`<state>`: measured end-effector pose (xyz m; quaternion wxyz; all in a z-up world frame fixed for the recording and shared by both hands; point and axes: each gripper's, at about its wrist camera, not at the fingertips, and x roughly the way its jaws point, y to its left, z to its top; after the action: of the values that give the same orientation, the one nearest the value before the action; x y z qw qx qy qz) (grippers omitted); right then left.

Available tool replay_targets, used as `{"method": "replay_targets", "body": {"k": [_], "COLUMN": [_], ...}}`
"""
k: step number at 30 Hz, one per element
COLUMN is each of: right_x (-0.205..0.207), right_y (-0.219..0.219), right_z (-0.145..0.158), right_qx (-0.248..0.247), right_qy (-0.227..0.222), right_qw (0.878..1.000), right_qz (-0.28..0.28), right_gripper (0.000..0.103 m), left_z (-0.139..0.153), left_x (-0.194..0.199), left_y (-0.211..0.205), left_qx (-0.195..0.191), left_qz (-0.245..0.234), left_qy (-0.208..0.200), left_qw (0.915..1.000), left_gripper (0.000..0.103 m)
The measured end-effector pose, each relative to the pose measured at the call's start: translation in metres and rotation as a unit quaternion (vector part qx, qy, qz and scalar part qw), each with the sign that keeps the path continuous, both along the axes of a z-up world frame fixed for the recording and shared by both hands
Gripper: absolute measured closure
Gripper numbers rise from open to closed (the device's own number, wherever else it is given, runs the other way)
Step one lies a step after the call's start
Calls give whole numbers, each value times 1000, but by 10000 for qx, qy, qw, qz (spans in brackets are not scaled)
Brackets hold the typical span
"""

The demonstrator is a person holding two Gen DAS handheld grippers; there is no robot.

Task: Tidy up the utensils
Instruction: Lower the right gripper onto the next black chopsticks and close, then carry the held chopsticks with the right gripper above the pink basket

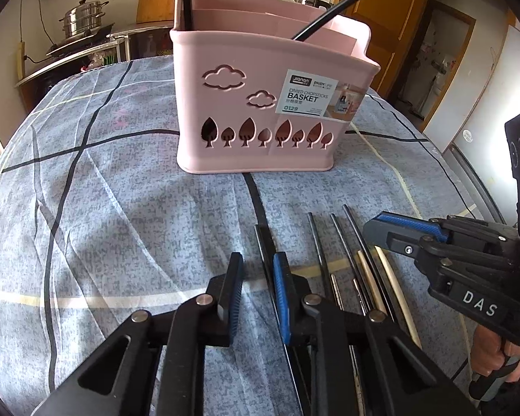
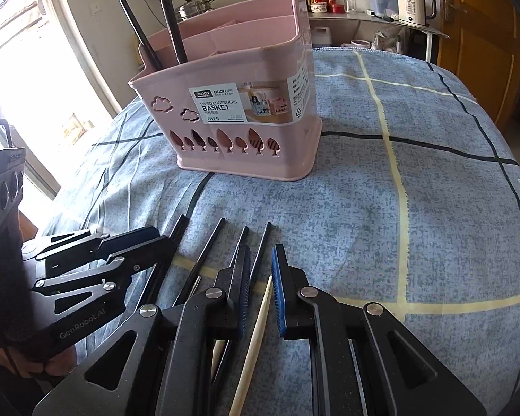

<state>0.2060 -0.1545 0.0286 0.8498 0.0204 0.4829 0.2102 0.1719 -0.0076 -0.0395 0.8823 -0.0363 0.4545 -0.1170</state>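
A pink divided chopstick basket [image 1: 260, 104] [image 2: 232, 111] stands on the blue checked cloth with two black chopsticks [image 2: 171, 17] upright in it. Several black chopsticks [image 1: 350, 242] [image 2: 211, 246] and pale wooden ones [image 1: 395, 284] [image 2: 256, 329] lie in a row on the cloth in front. My left gripper [image 1: 258, 263] is open, low over the leftmost black chopstick [image 1: 263, 242]. My right gripper [image 2: 261, 253] is open with a black chopstick and a wooden one between its fingers. It shows at the right of the left wrist view [image 1: 374, 228].
The cloth-covered table [image 2: 416, 173] curves away on all sides. Behind it are a steel steamer pot [image 1: 83, 17], a counter with a kettle [image 2: 412, 3] and jars, a window at the left and wooden doors [image 2: 482, 34] at the right.
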Motion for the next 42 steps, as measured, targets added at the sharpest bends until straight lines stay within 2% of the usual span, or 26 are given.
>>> {"method": "replay_targets", "body": {"k": [8, 15, 17, 22, 28, 35, 42], "right_x": [8, 12, 12, 10, 1, -15, -29], "right_y": [10, 17, 16, 11, 3, -8, -19], "right_z": [-8, -8, -8, -1, 24, 71, 117], "right_qx": [-174, -376, -321, -106, 85, 397, 615], "right_qy": [103, 30, 48, 6, -275, -814, -1442], "right_qw": [9998, 9993, 9995, 9999, 9996, 9958, 9874], "right_qz": [12, 33, 17, -27, -56, -136, -210], "right_gripper": [91, 97, 97, 97, 98, 98, 99], "left_z": [-1, -1, -1, 1, 20, 67, 111], "left_x": [9, 9, 10, 10, 0, -16, -25], "left_y": [1, -8, -7, -1, 1, 9, 20], "left_qx": [83, 351, 372, 129, -65, -302, -258], "left_qz": [-58, -176, -147, -109, -178, -210, -192], "left_qy": [-25, -95, -107, -42, -240, -719, -1253], "left_qw": [9999, 9992, 9991, 9998, 9995, 9967, 9916], "left_gripper": [88, 88, 93, 96, 97, 97, 98]}}
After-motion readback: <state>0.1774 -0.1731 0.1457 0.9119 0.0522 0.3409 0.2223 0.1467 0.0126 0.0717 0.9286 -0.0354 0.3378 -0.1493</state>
